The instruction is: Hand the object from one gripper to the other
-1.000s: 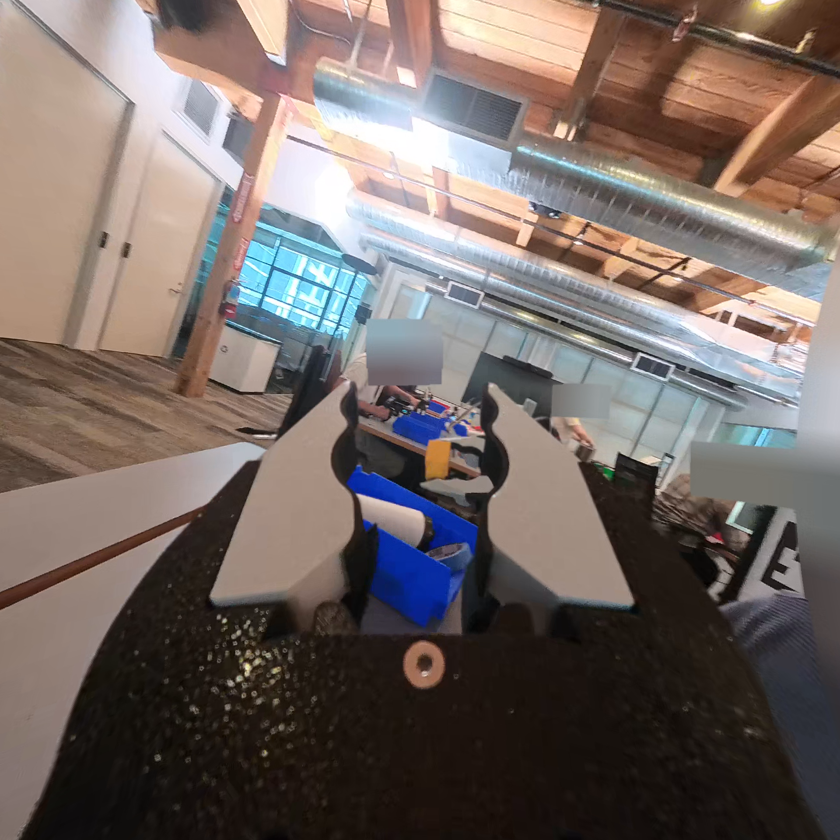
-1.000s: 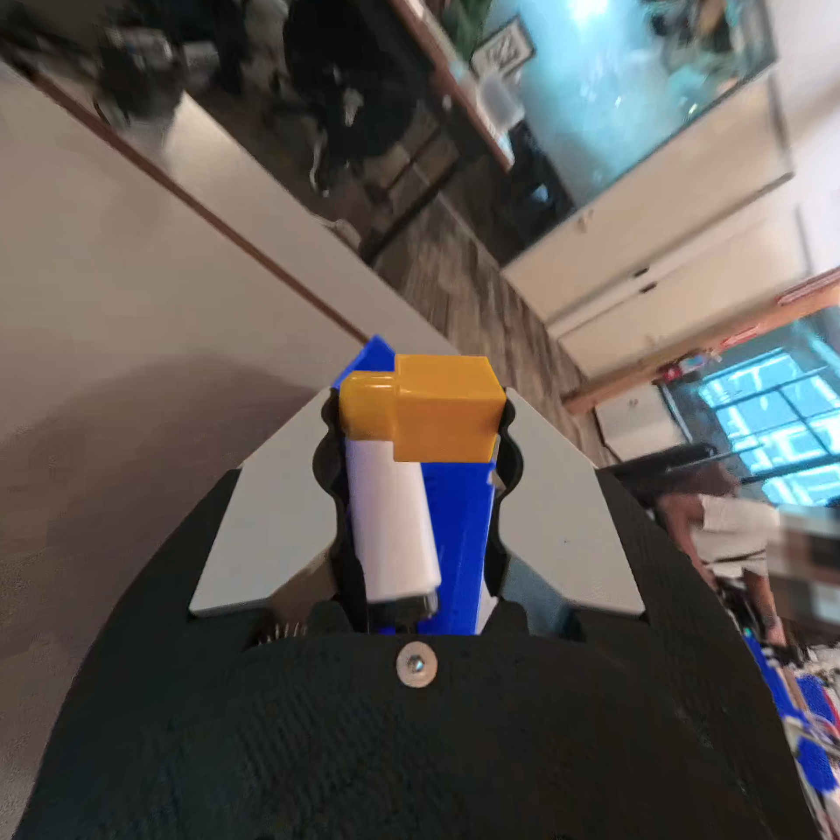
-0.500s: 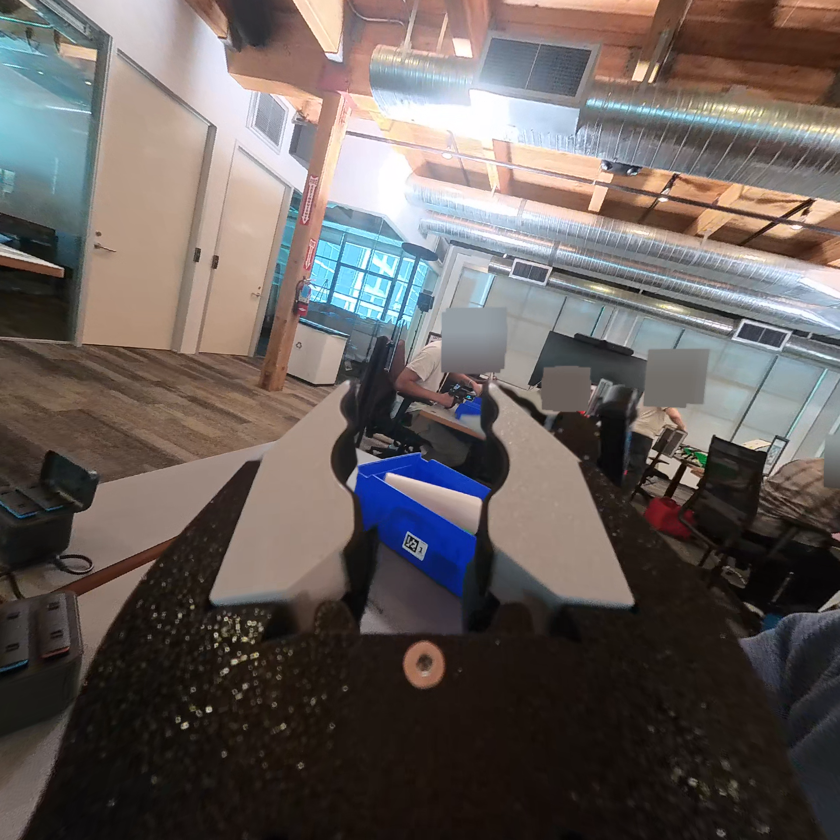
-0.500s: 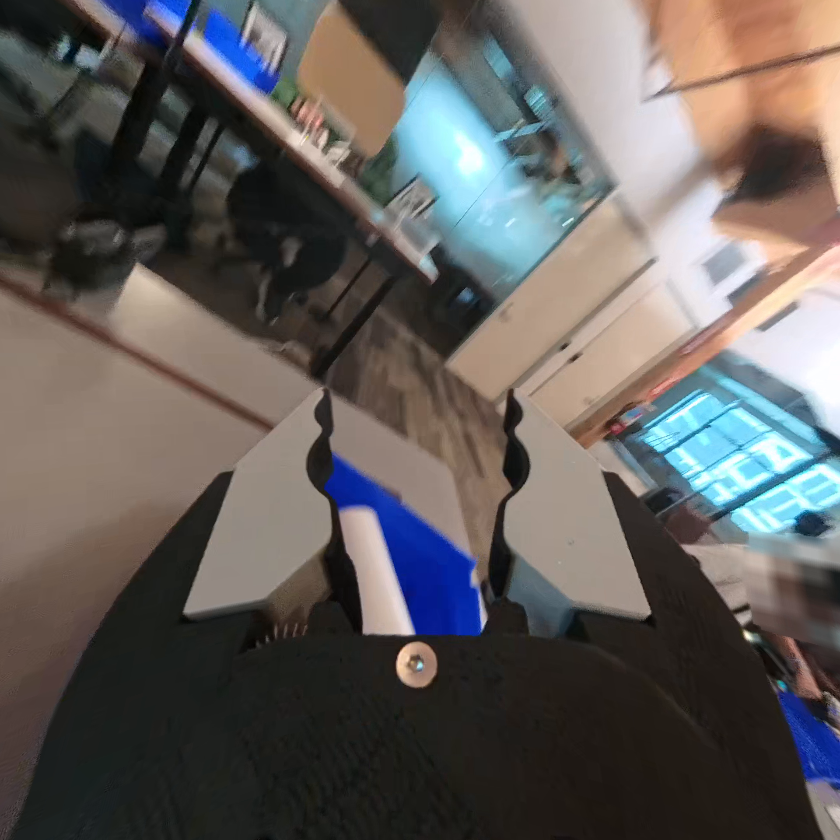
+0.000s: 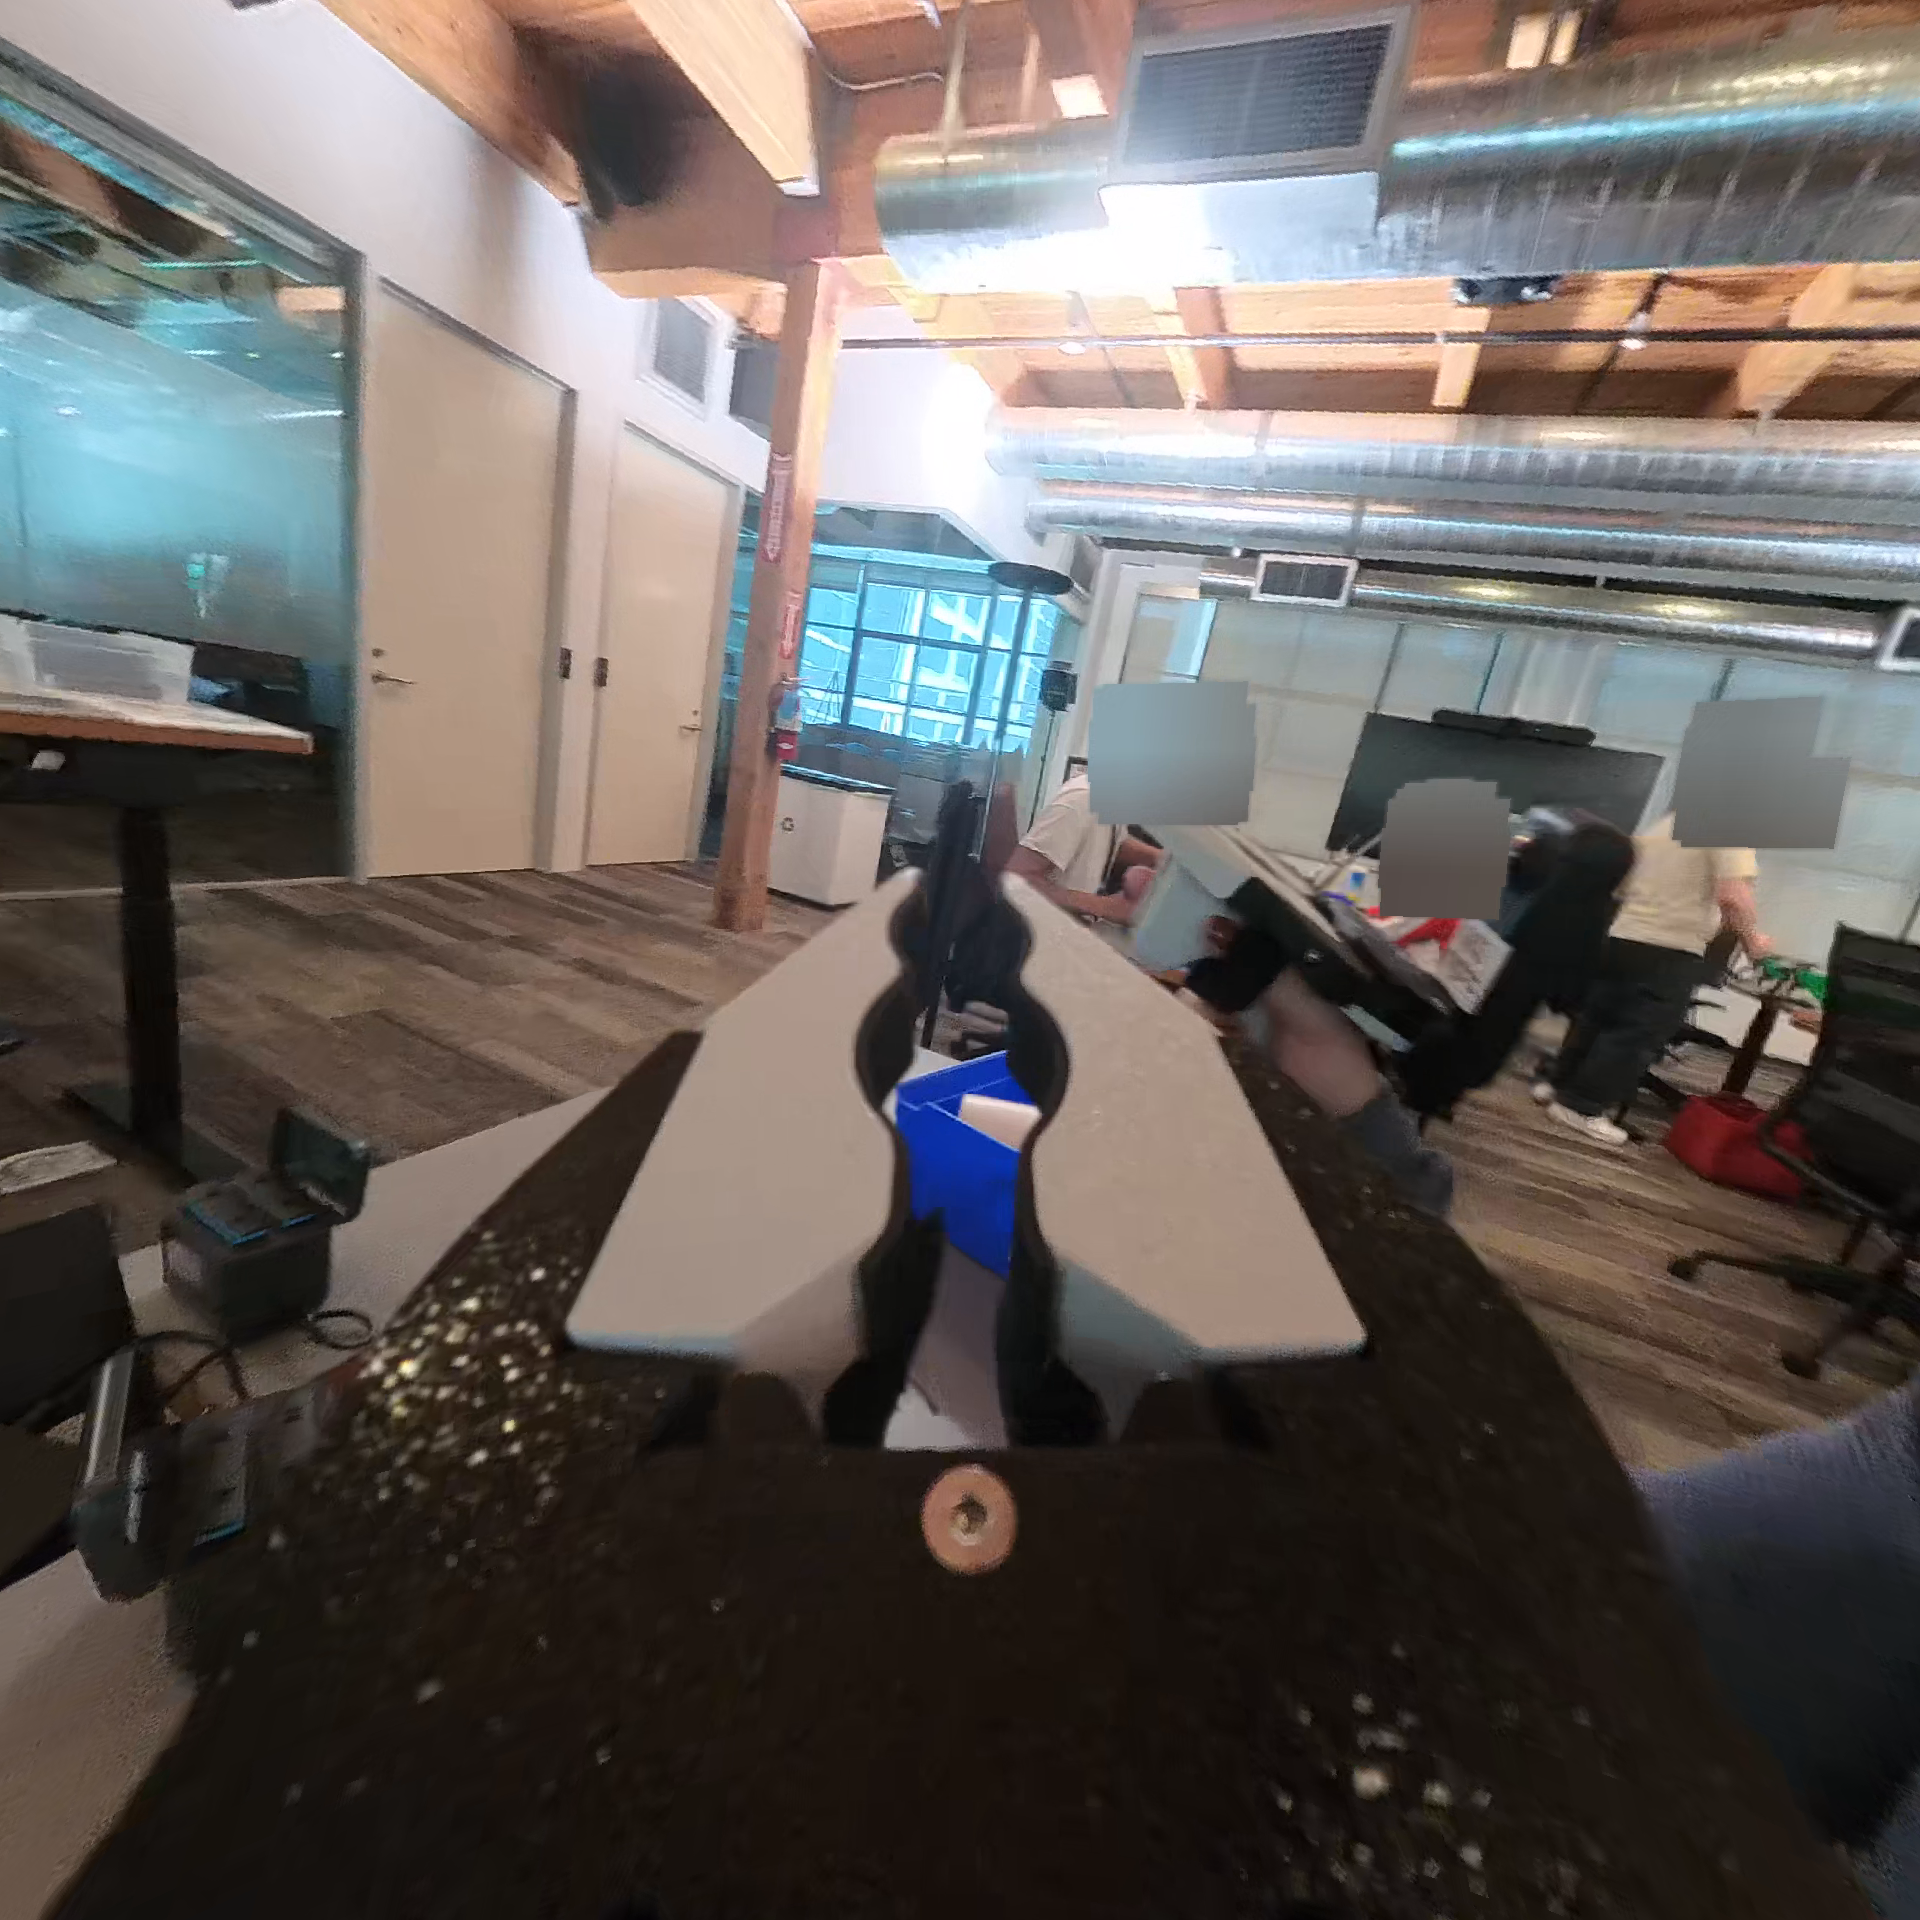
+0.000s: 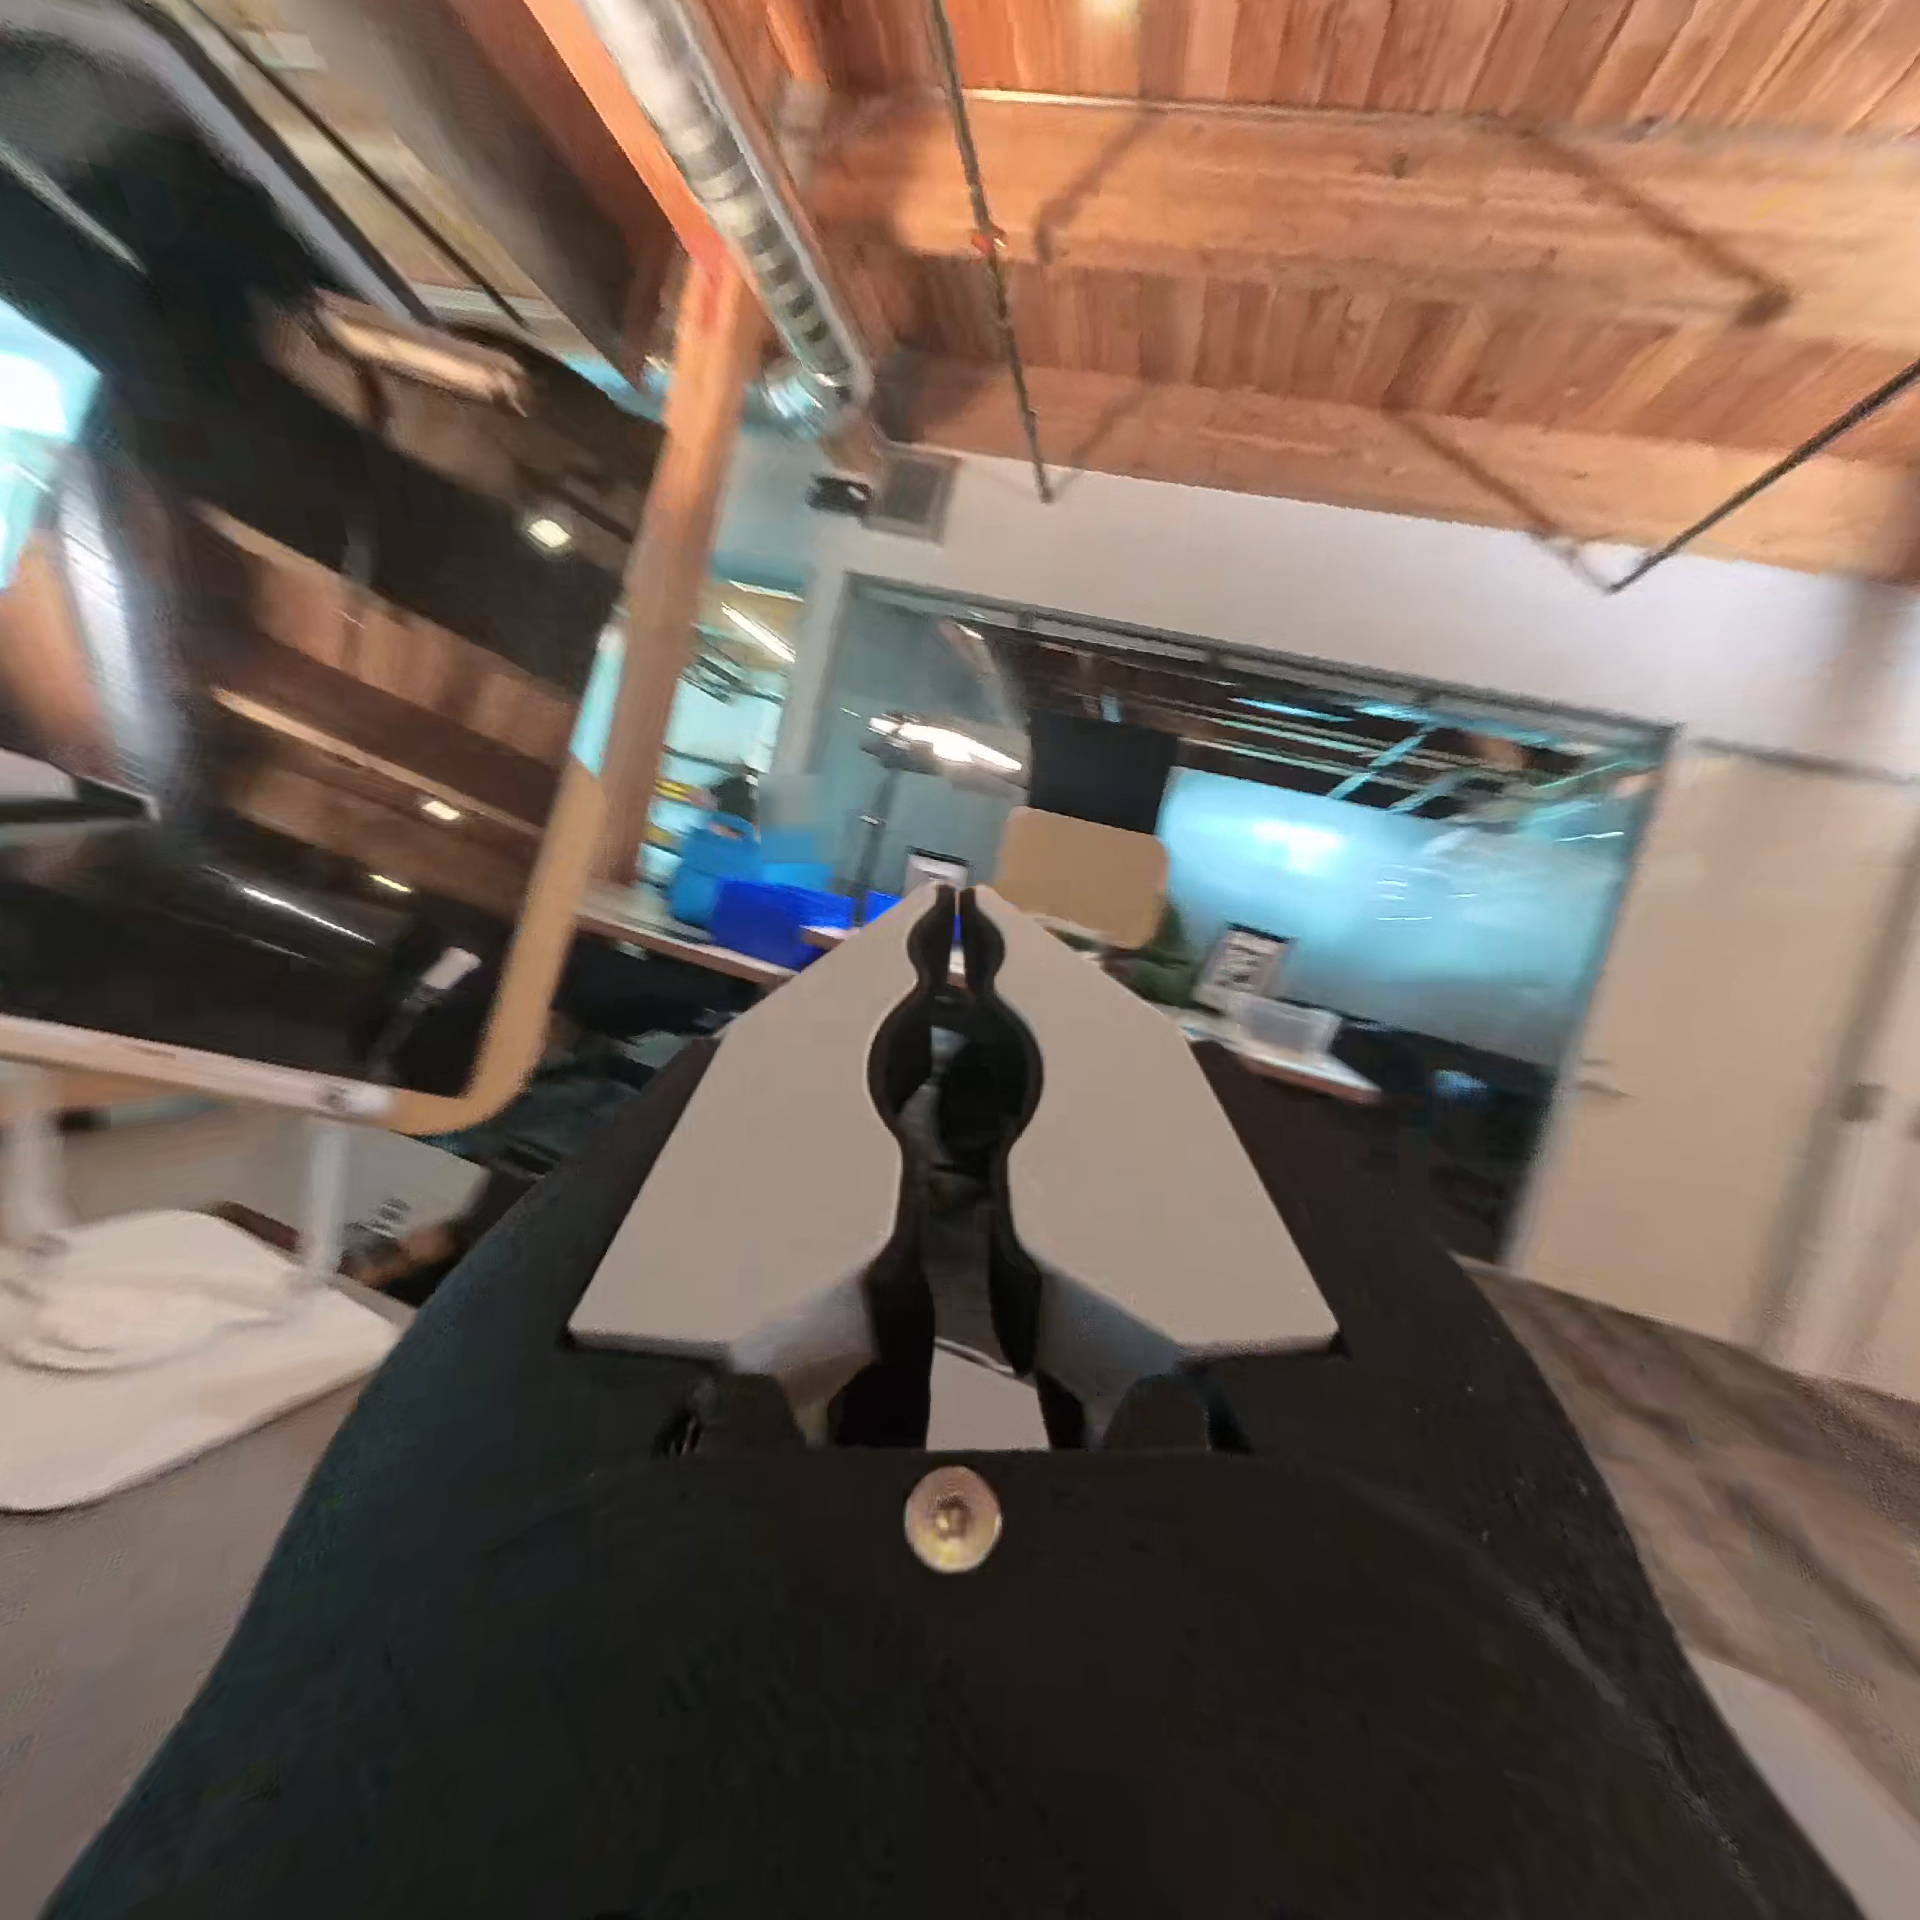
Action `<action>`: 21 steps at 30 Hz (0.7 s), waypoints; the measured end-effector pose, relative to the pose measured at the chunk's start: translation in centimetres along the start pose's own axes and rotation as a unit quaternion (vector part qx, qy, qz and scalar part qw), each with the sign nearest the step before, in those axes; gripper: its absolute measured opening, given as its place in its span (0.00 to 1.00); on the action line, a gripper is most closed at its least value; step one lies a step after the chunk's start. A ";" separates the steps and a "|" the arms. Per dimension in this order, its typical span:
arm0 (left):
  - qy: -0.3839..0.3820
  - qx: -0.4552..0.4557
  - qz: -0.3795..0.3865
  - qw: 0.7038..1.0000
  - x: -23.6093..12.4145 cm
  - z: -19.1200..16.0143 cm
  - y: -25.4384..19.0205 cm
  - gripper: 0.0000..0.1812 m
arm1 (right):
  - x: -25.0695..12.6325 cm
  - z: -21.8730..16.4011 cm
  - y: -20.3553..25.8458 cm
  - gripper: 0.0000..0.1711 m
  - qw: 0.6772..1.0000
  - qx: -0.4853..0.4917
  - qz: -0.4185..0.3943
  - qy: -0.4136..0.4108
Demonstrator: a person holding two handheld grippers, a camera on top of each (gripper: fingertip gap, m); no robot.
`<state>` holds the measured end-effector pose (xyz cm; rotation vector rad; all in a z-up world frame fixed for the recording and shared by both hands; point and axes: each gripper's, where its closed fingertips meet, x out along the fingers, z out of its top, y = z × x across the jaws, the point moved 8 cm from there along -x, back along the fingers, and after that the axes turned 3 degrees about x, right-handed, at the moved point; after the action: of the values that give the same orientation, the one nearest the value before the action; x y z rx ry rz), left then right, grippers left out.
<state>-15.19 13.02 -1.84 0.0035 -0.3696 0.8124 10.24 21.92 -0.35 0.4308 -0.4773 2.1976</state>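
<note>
My left gripper [image 5: 961, 894] is empty, its jaws almost shut with a narrow gap. Through that gap I see a blue bin [image 5: 961, 1174] on the grey table [image 5: 436, 1205], with a white roll [image 5: 997, 1117] in it. My right gripper [image 6: 956, 904] is shut and empty, raised and pointing across the room in a blurred view. A hand [image 5: 1325, 1049] holds a black device, probably that gripper, beyond my left gripper's right finger. The yellow object is not in view.
Black cases and a cable [image 5: 260, 1236] lie on the table at the left. A white cloth [image 6: 125, 1351] lies low at the left of the right wrist view. People, desks and an office chair [image 5: 1860, 1091] stand farther back. There is about 20 cm between the tips of the two grippers.
The right gripper held a yellow object over the blue bin, then opened empty, and is now shut and swung upward. The left gripper has closed from wide open and drawn back.
</note>
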 end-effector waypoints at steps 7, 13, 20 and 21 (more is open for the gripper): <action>0.016 0.158 0.111 0.981 -3.2 2.0 -6.3 0.00 | -0.3 -0.1 -1.0 0.00 0.996 0.085 0.036 -0.017; 0.173 0.297 0.298 0.890 -10.7 1.9 -7.9 0.00 | -0.9 0.3 -1.5 0.01 0.994 0.096 0.048 -0.036; 0.346 0.216 0.491 0.770 -25.1 -1.8 -4.5 0.13 | -2.4 2.1 -2.2 0.03 0.991 0.094 0.051 -0.076; 0.354 0.200 0.498 0.766 -26.5 -2.5 -3.9 0.15 | -2.6 2.3 -2.3 0.03 0.990 0.097 0.051 -0.083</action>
<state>-28.25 -8.10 -12.25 -0.1104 0.6146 1.8554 13.99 20.49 0.86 0.7120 -0.3813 2.3288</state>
